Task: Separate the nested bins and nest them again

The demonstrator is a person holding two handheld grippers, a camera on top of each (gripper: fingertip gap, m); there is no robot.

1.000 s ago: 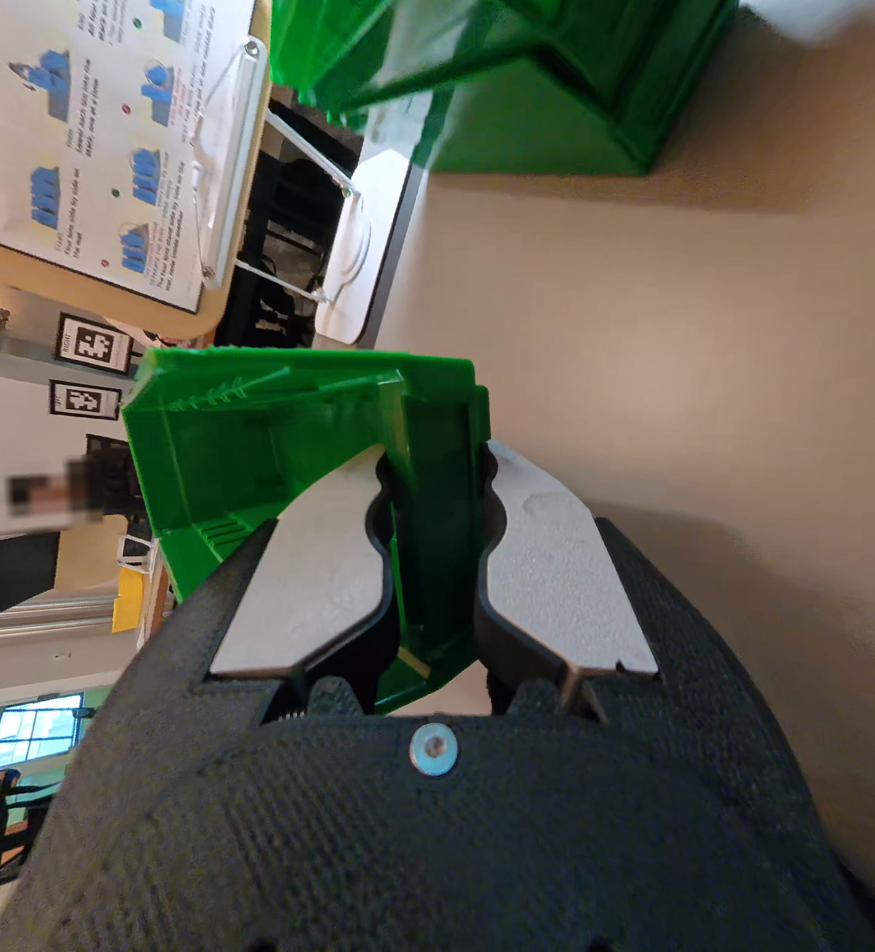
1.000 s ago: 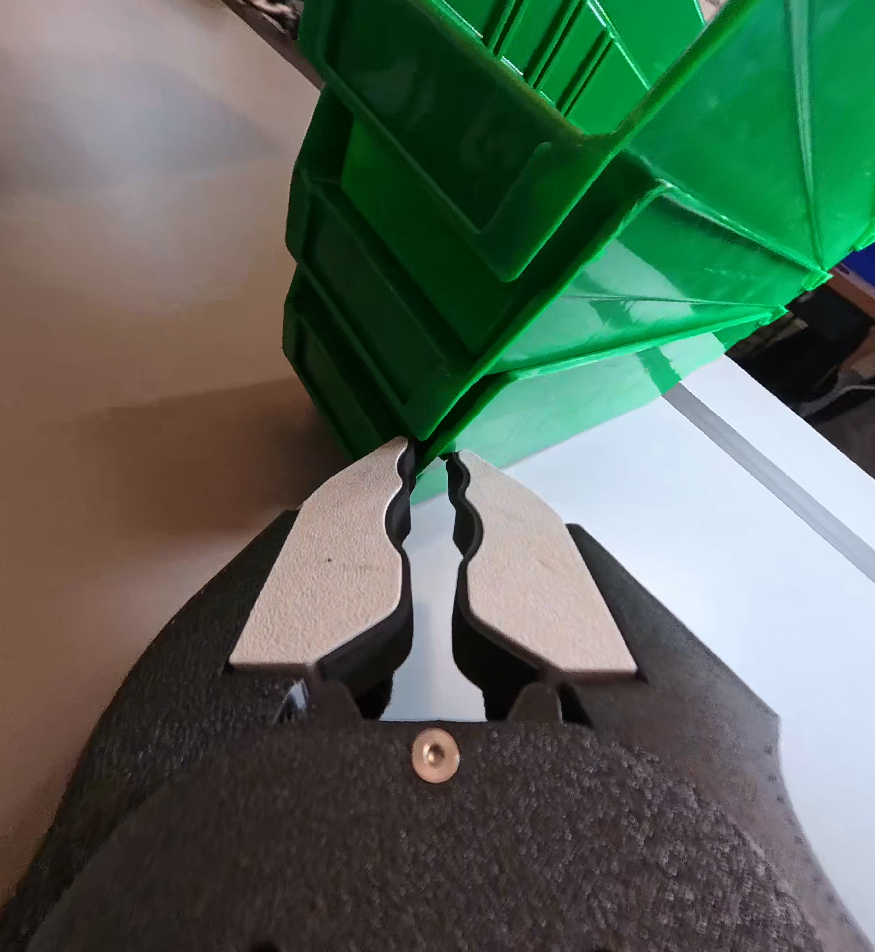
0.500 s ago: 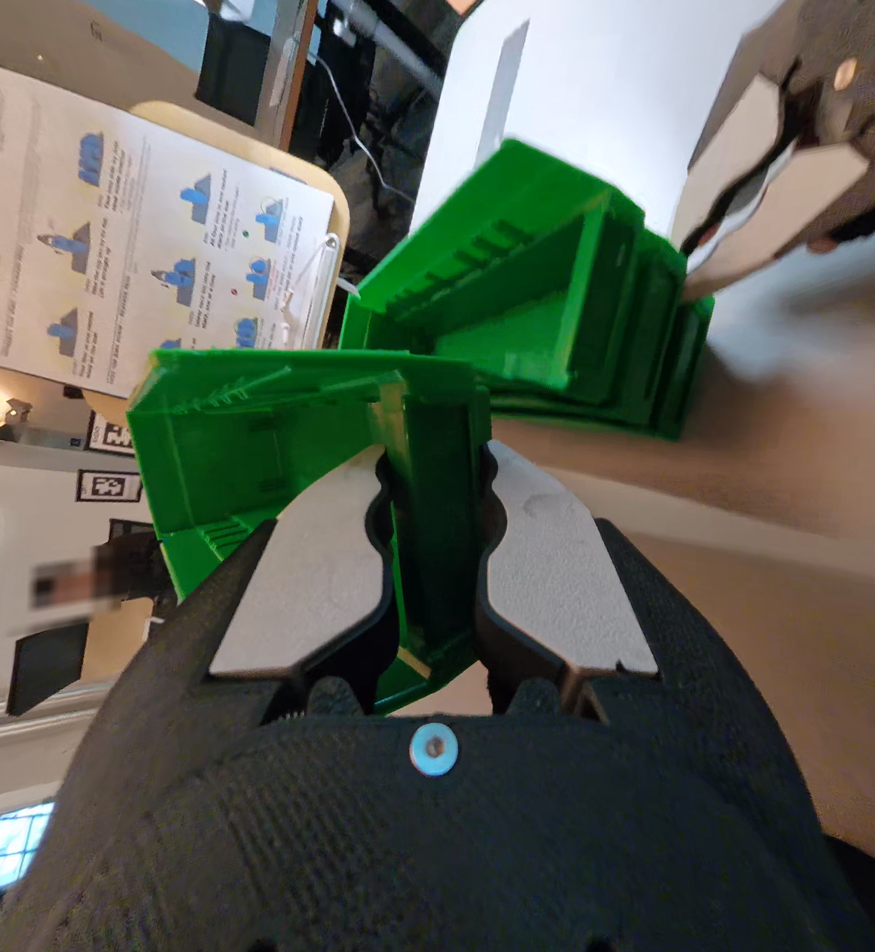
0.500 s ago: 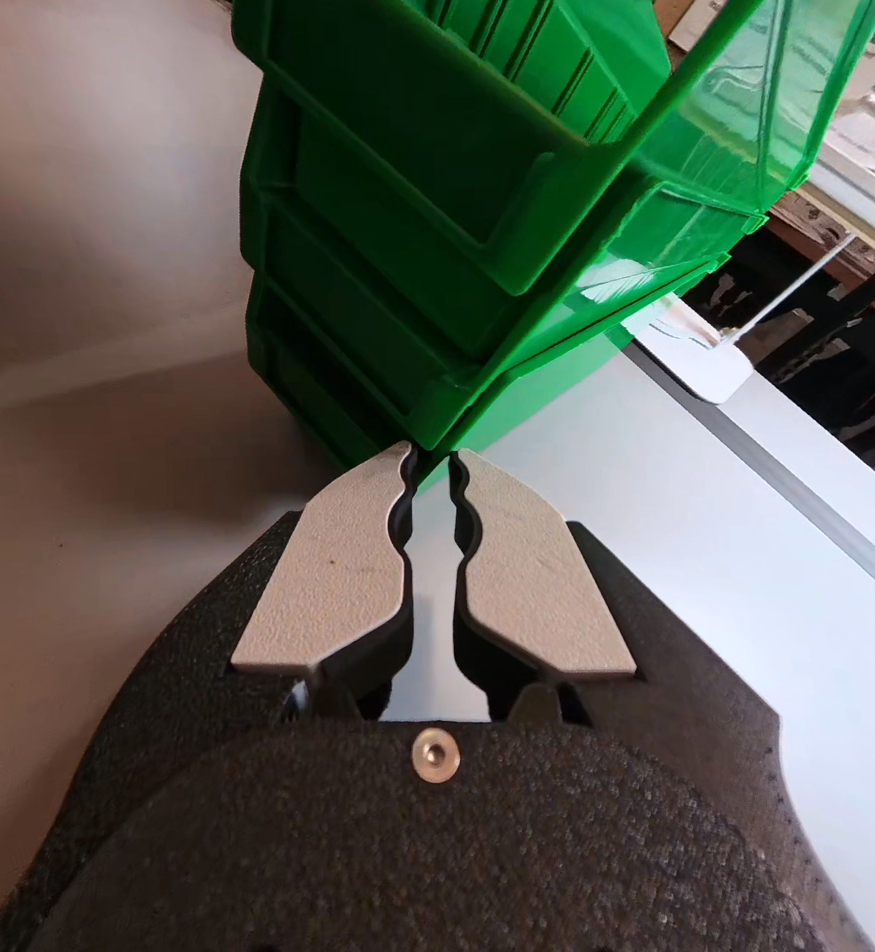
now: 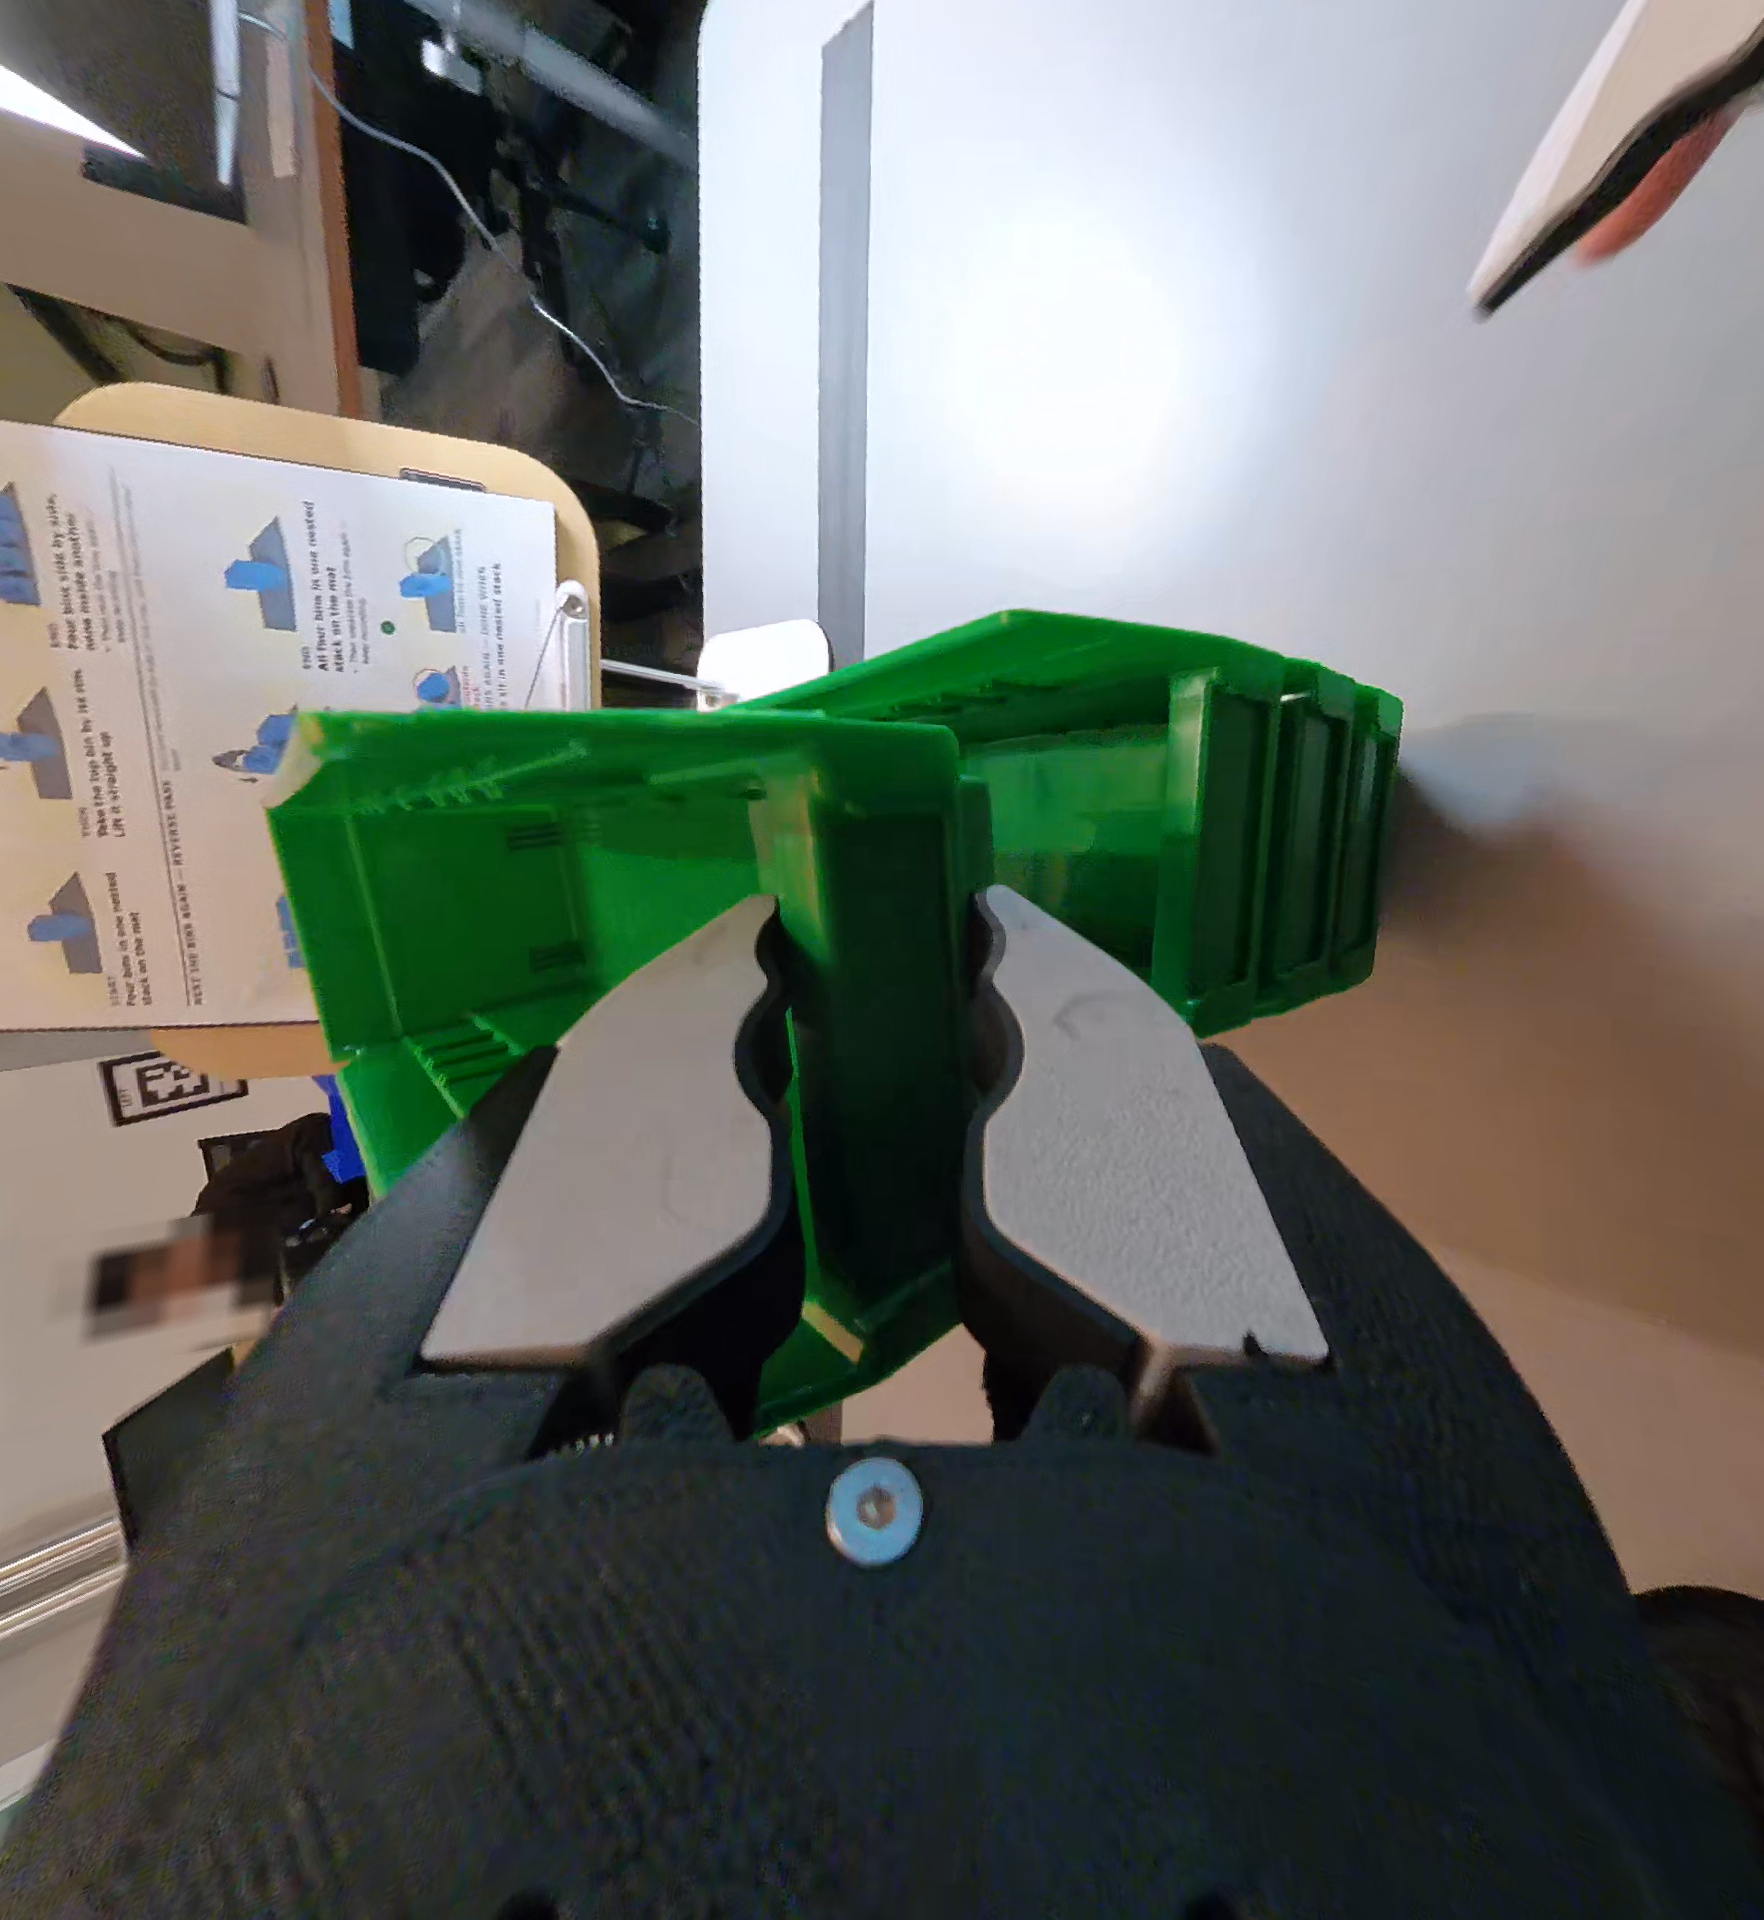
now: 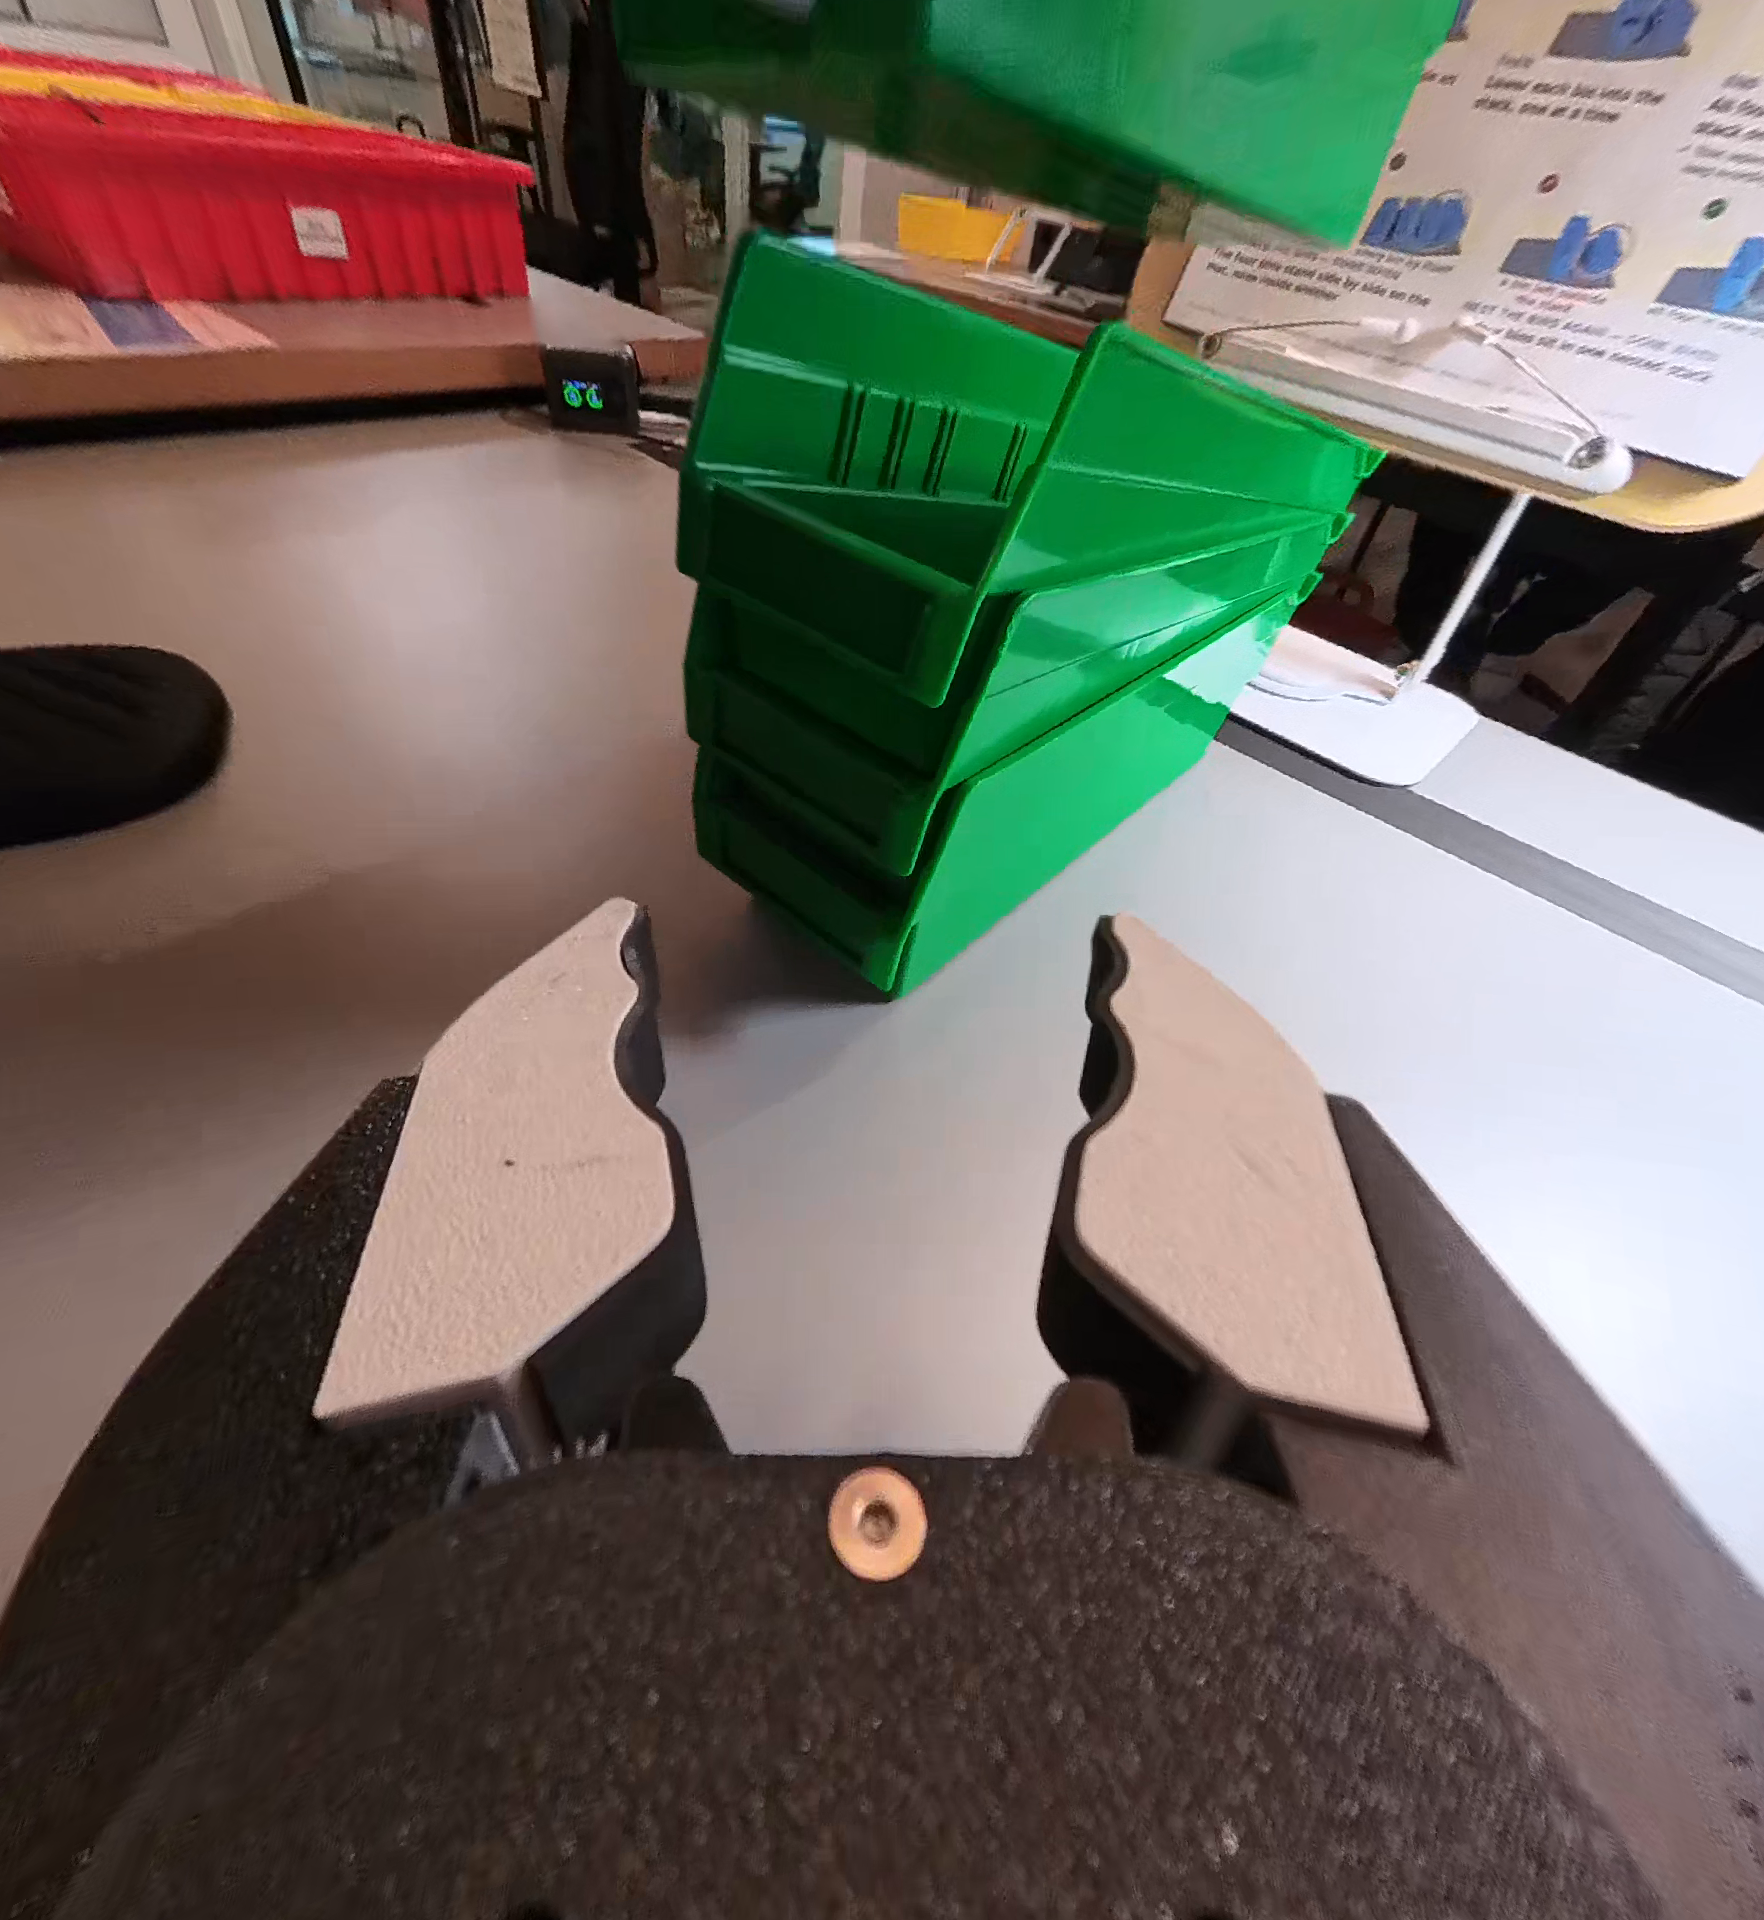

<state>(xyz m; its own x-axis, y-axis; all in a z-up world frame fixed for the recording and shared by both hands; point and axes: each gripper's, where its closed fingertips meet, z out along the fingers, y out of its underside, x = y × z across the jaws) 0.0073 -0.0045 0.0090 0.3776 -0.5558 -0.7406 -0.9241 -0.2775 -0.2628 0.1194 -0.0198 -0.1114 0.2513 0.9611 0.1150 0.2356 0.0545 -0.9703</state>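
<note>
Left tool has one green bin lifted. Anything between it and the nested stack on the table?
Nothing visible. The held bin is clamped in the left tool, and the stack stands with its top bin open and empty. The right tool is open, short of the stack and apart from it.

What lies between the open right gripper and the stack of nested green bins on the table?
Only bare table, in the right wrist view, separates right gripper from stack.

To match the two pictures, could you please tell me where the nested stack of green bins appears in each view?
Left wrist view: nested stack right of centre, behind the held bin.
Right wrist view: stack upper centre, on the table.
Shared landmark: the instruction sheet.
</note>
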